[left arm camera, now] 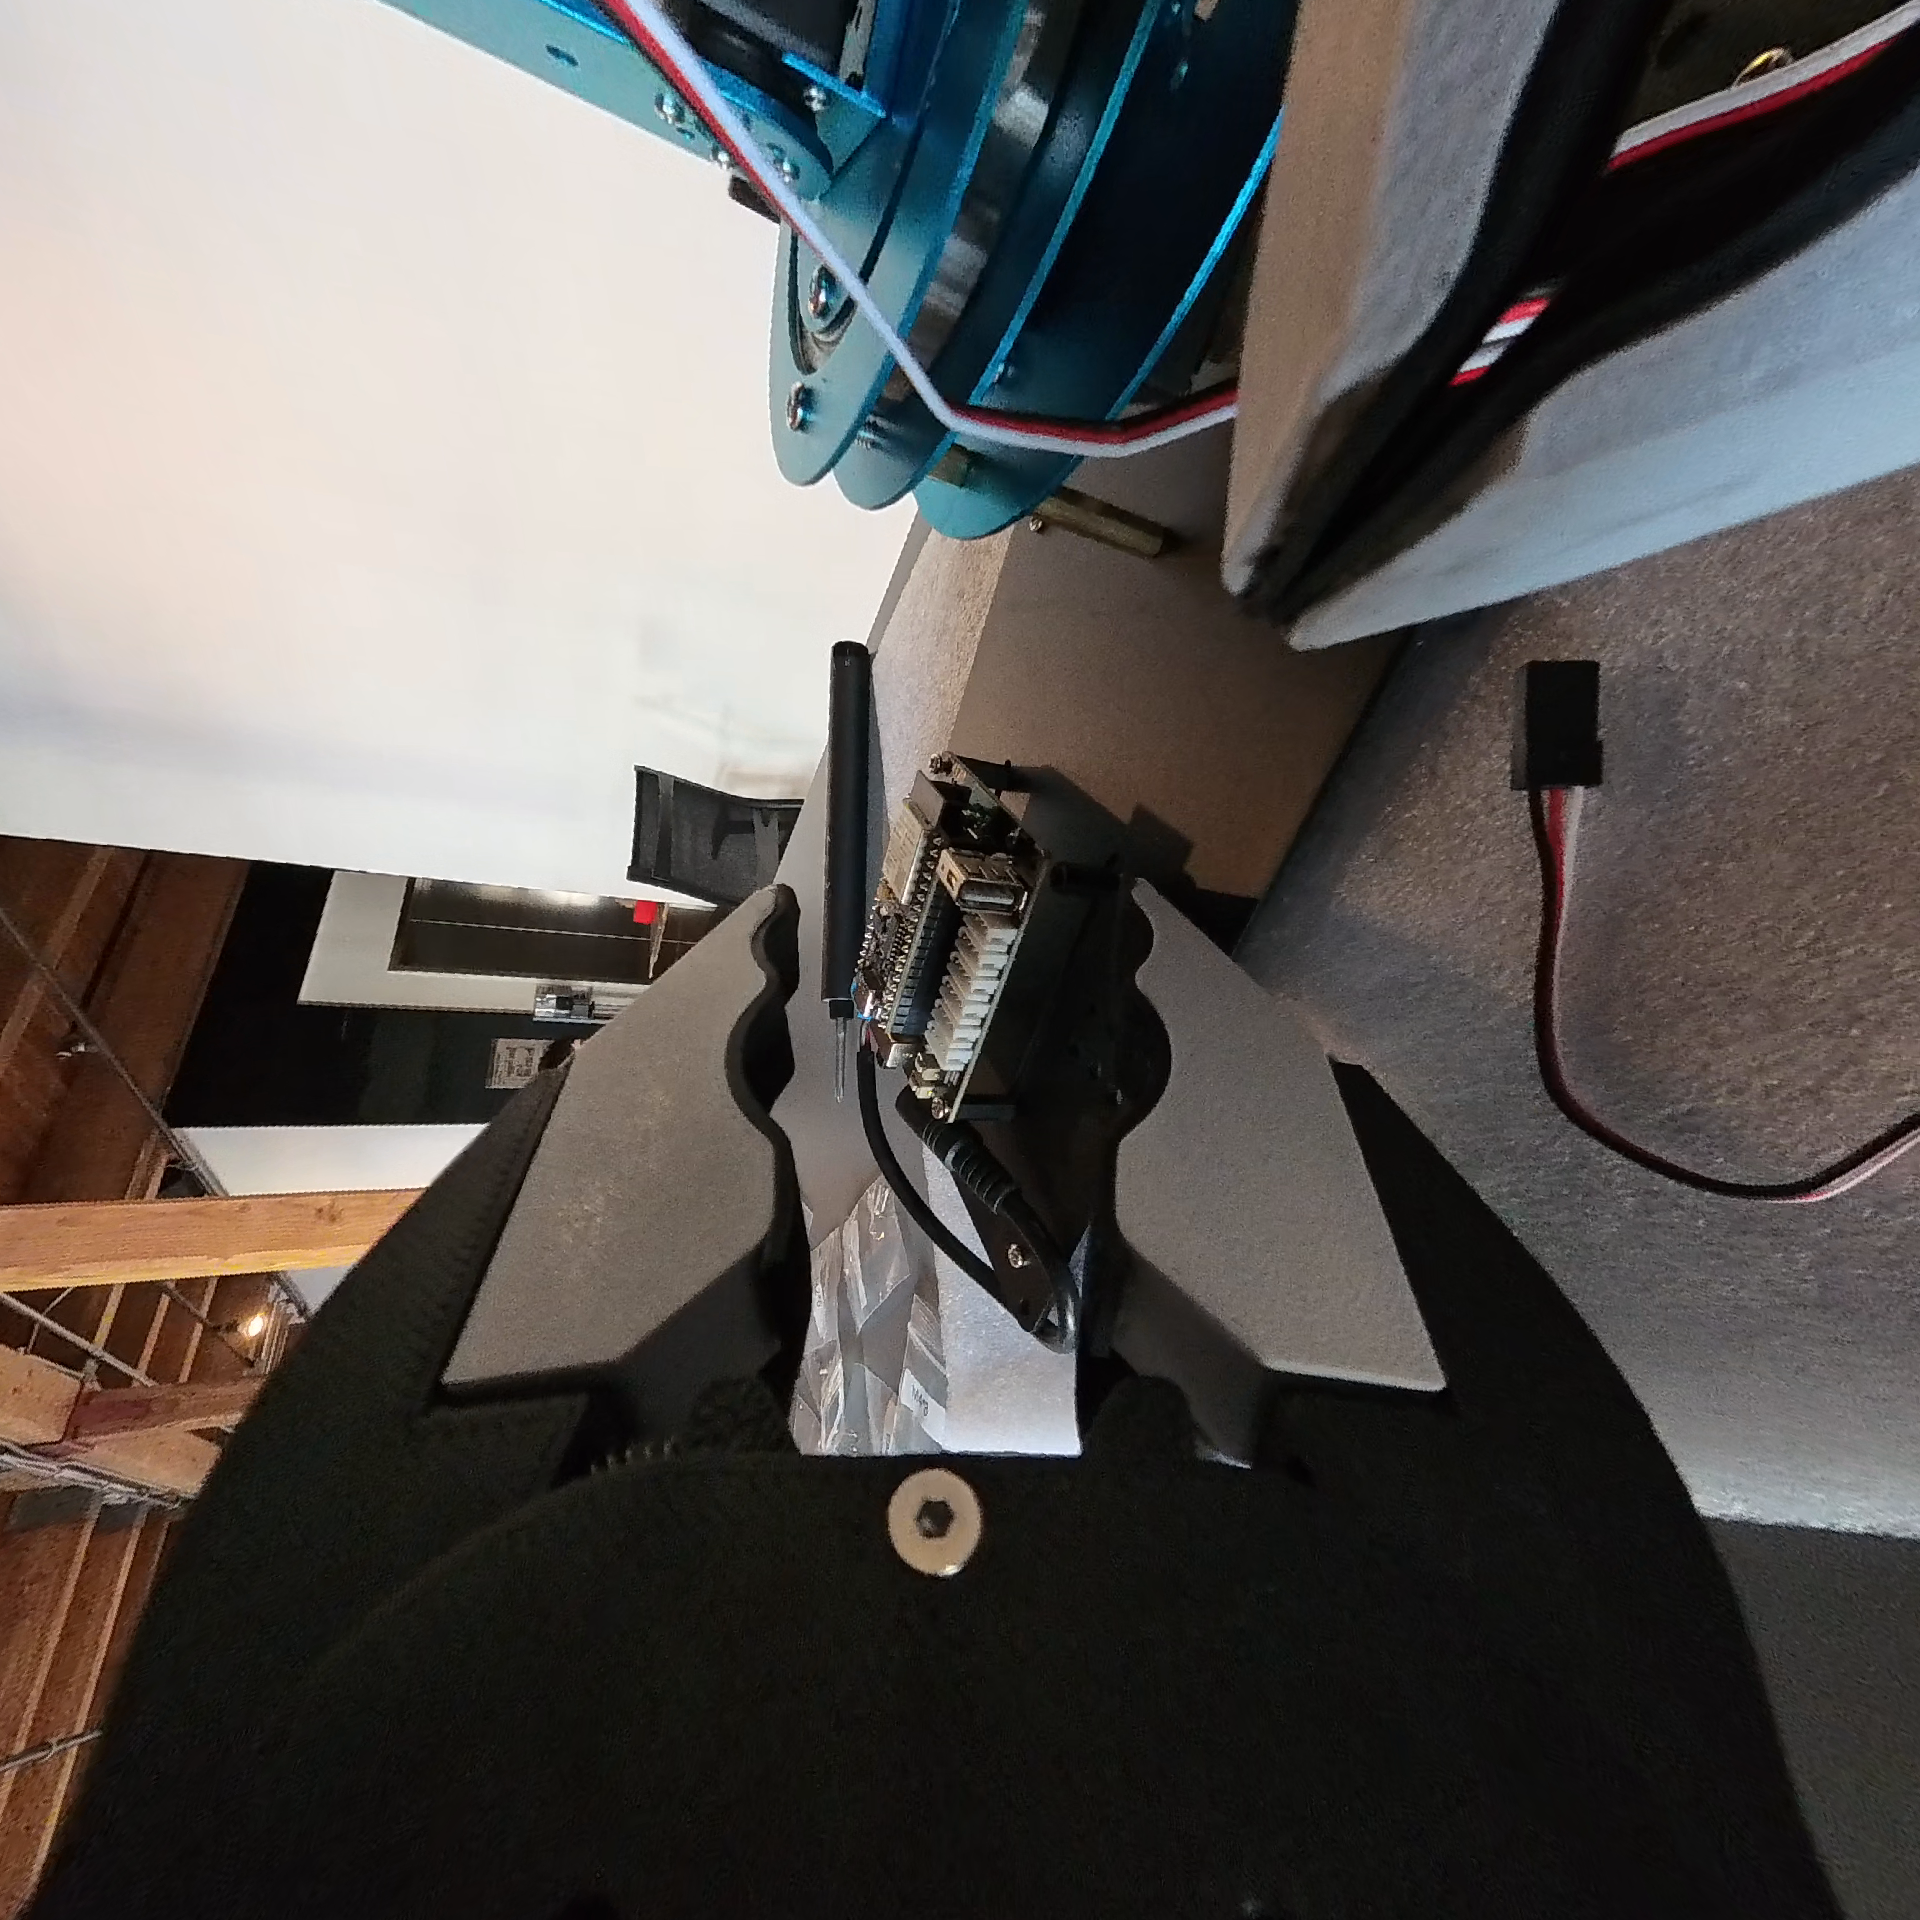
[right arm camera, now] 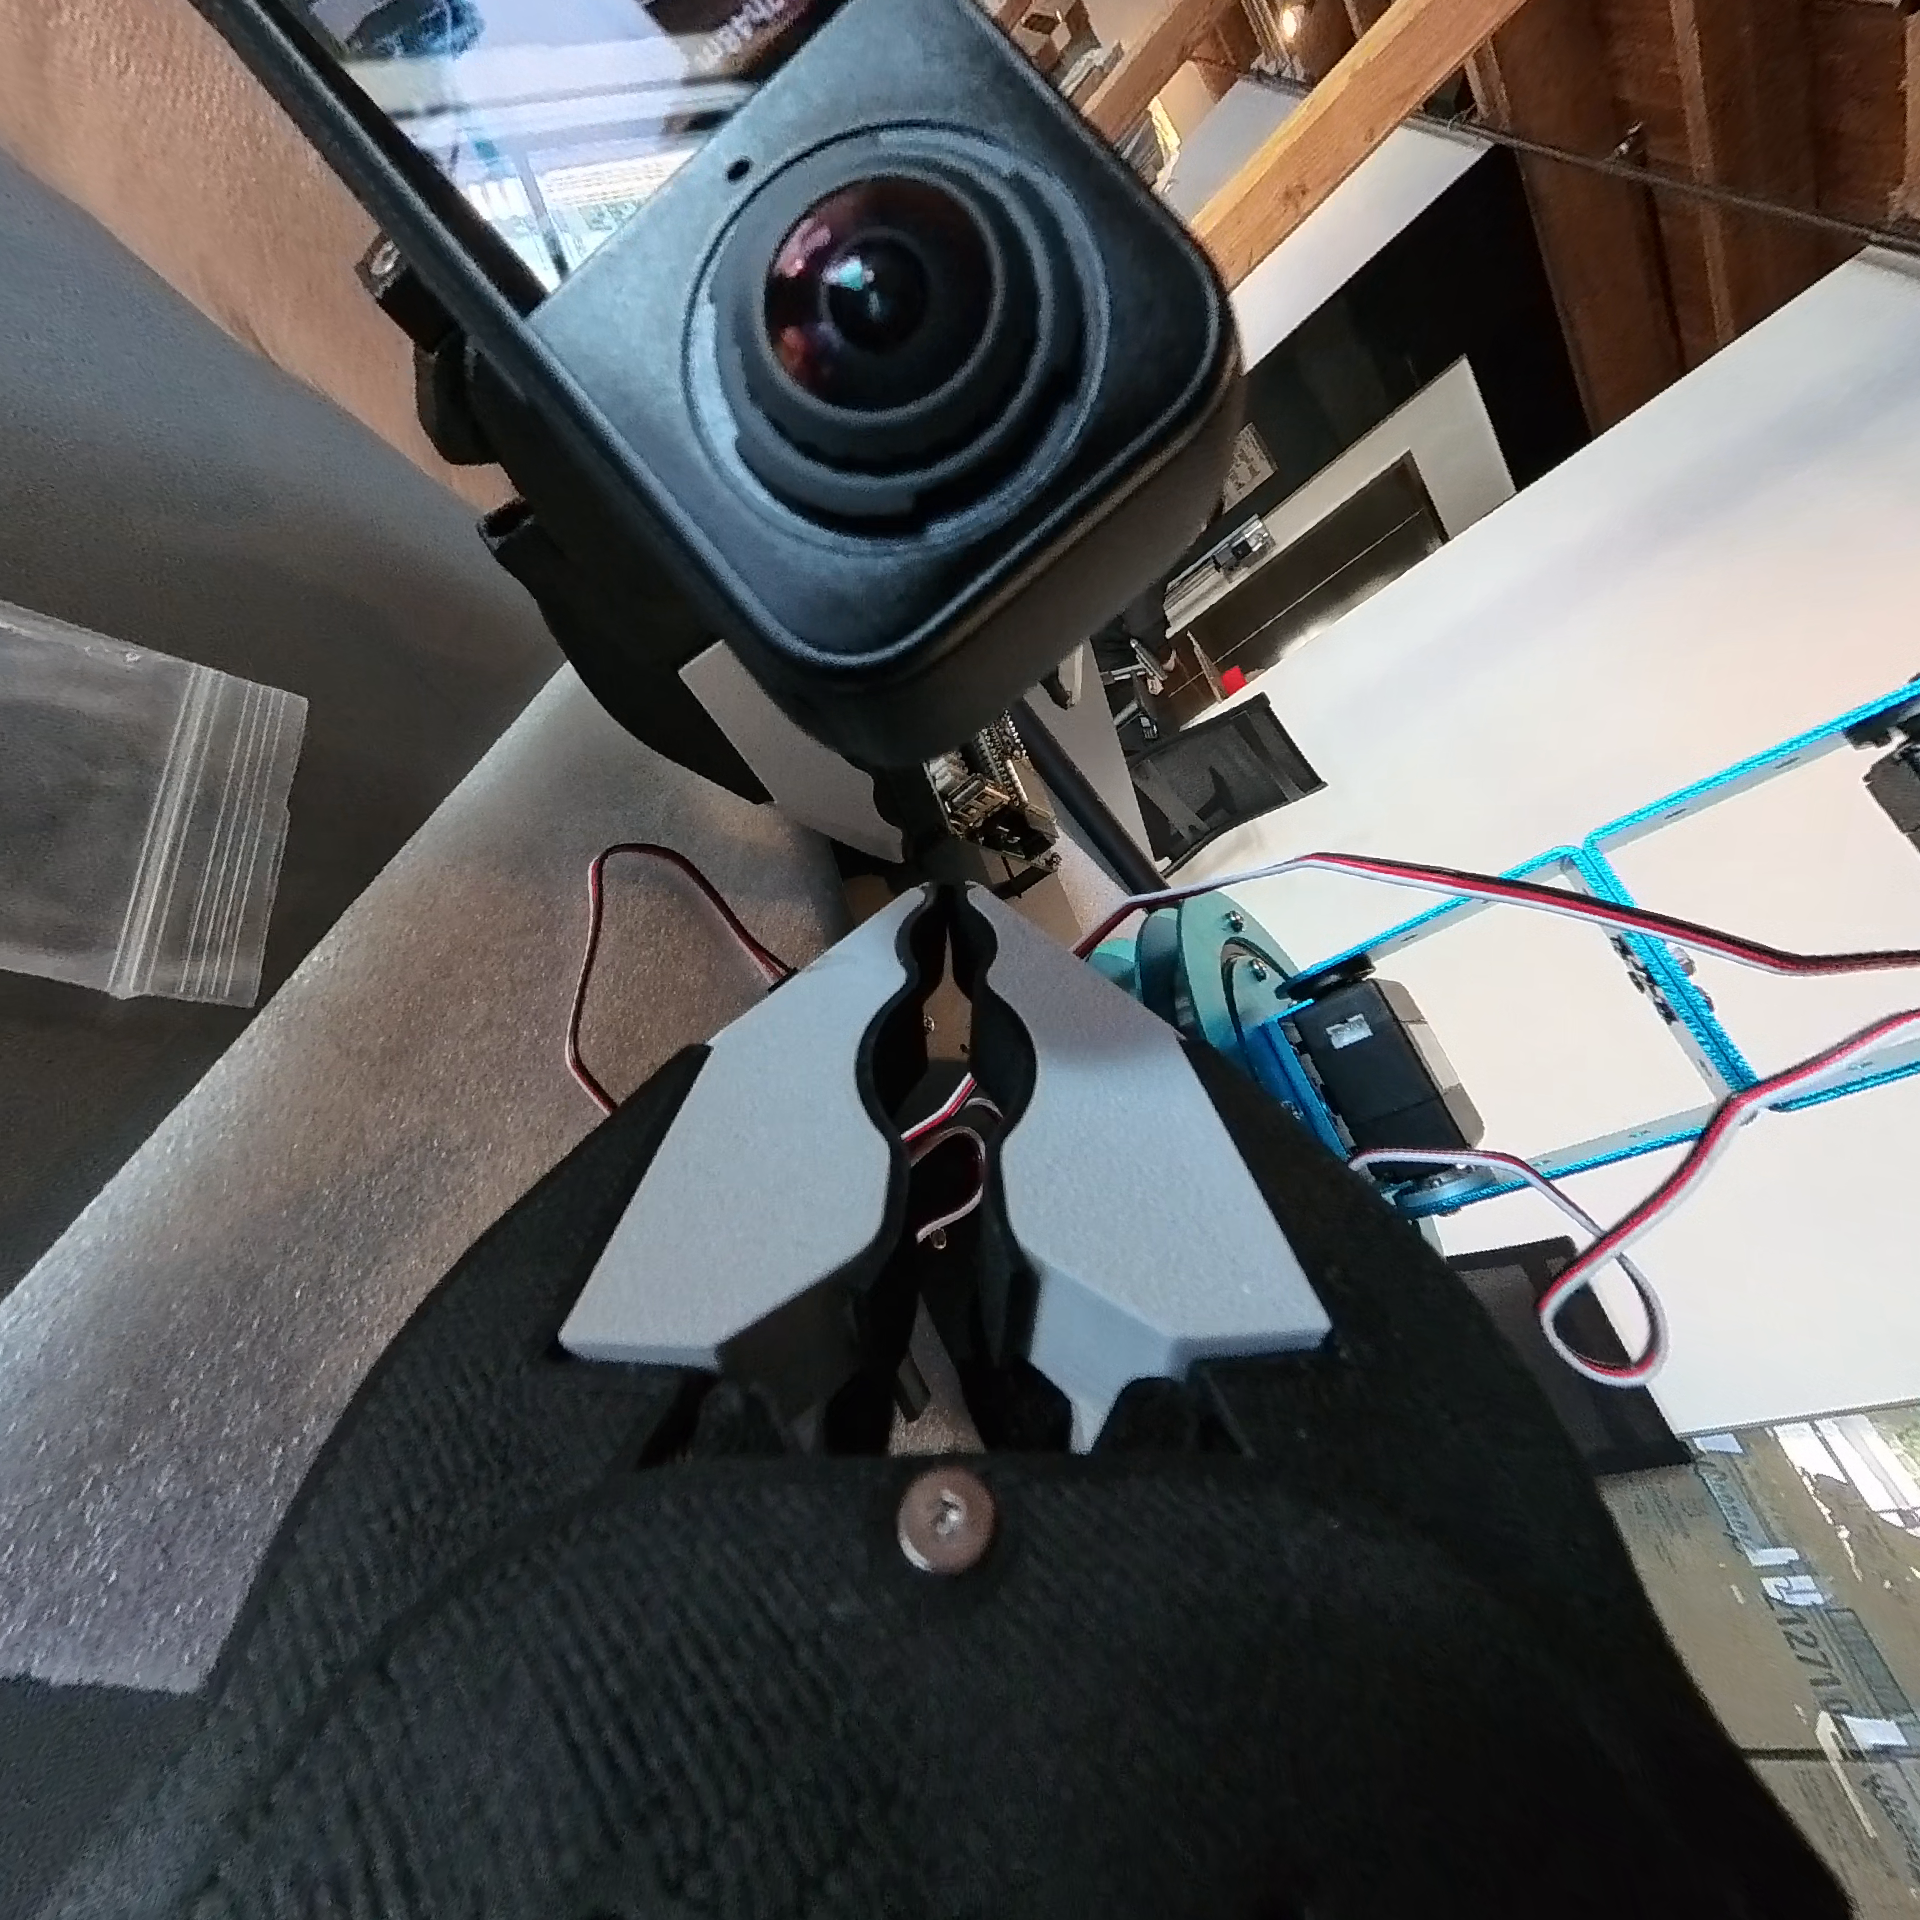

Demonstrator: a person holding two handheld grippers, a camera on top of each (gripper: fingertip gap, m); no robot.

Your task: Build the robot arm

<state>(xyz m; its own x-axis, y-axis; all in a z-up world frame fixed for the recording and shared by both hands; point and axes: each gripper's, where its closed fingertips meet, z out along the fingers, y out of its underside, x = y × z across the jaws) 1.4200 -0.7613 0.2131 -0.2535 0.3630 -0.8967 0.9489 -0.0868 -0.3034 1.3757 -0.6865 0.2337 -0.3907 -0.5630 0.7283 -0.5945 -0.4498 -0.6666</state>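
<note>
My left gripper (left arm camera: pixel 956 925) is open, its jaws on either side of a small circuit board (left arm camera: pixel 951 951) in a black holder; the right finger touches the holder's edge. A black screwdriver (left arm camera: pixel 847 831) lies just left of the board. A black cable (left arm camera: pixel 935 1216) plugs into the board's near end. My right gripper (right arm camera: pixel 951 899) is shut on a red, white and black servo cable (right arm camera: pixel 940 1148), close under the left gripper's camera (right arm camera: pixel 904 364). It also shows in the left wrist view (left arm camera: pixel 1382 364). A blue metal arm frame (right arm camera: pixel 1621 862) with a black servo (right arm camera: pixel 1371 1070) stands to the right.
A loose servo lead with a black plug (left arm camera: pixel 1558 727) lies on grey foam sheet (left arm camera: pixel 1714 1039). A clear zip bag (right arm camera: pixel 135 810) lies at the left, more small bags (left arm camera: pixel 883 1309) under my left gripper. The white tabletop (right arm camera: pixel 1558 644) lies beyond. Wooden beams are behind. One gripper's finger ends stand about 9 cm off the other's.
</note>
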